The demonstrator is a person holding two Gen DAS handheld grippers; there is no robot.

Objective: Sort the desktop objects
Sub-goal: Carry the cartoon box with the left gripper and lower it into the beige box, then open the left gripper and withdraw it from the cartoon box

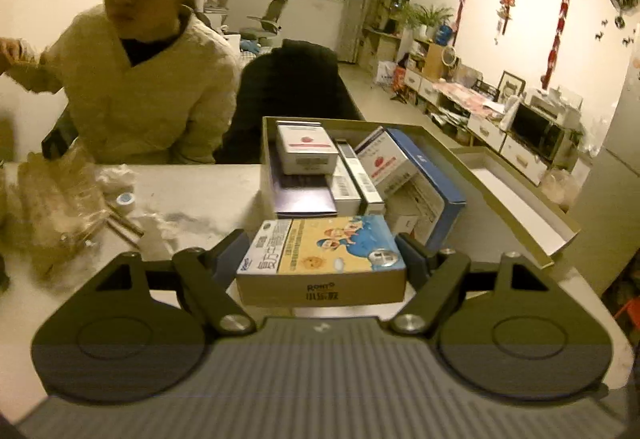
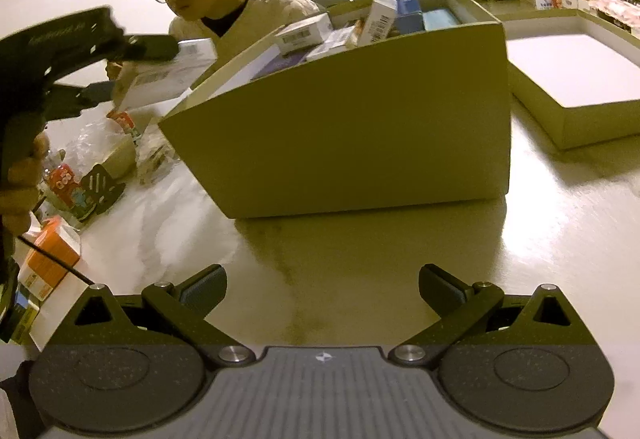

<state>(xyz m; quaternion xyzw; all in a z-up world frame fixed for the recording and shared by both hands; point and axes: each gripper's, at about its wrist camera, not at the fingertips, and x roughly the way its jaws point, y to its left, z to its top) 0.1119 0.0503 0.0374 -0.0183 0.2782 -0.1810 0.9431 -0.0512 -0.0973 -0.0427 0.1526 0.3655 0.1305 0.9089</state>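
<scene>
My left gripper (image 1: 322, 257) is shut on a small medicine box (image 1: 320, 259) printed with a blue and yellow cartoon, and both pads press its short ends. It hangs in front of the open tan storage box (image 1: 266, 143), which holds several medicine boxes. In the right wrist view the same held box (image 2: 172, 71) hovers at the storage box's (image 2: 360, 119) left corner. My right gripper (image 2: 322, 287) is open and holds nothing, low over the bare tabletop in front of the storage box.
The box's lid (image 2: 572, 79) lies upside down to the right. A person in a cream jacket (image 1: 140, 91) sits across the table. Crumpled plastic bags (image 1: 52, 199), a tape roll (image 1: 125, 199), an orange box (image 2: 52, 255) and small bottles (image 2: 64, 183) clutter the left side.
</scene>
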